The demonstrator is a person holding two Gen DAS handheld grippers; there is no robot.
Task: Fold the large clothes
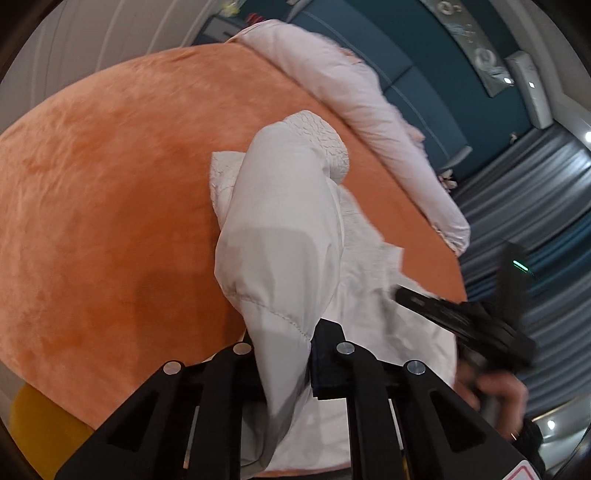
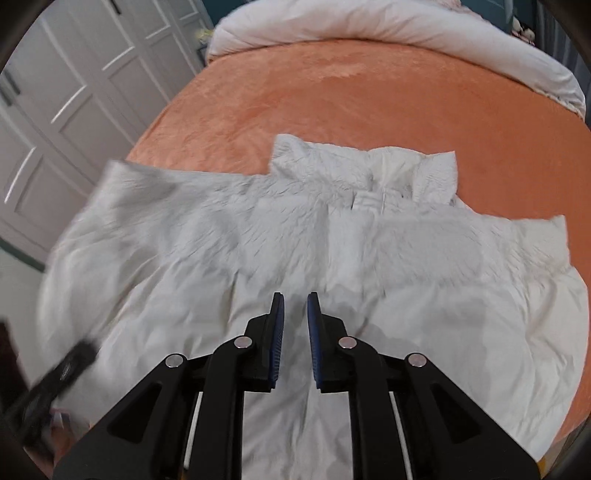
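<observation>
left hand-held gripper point(image 1: 295, 354) clamps the white jacket's point(image 2: 295, 240) sleeve point(image 1: 280, 229); right hand-held gripper point(image 2: 295, 321) slightly apart, empty.

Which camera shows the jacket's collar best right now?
The right wrist view: the white jacket lies spread on the orange bedcover with its collar fully visible. The left wrist view shows only part of it behind the fabric the left gripper holds.

A home bedroom: an orange-covered bed point(image 2: 369, 96), white duvet point(image 2: 369, 22), panelled wardrobe doors point(image 2: 74, 92).
</observation>
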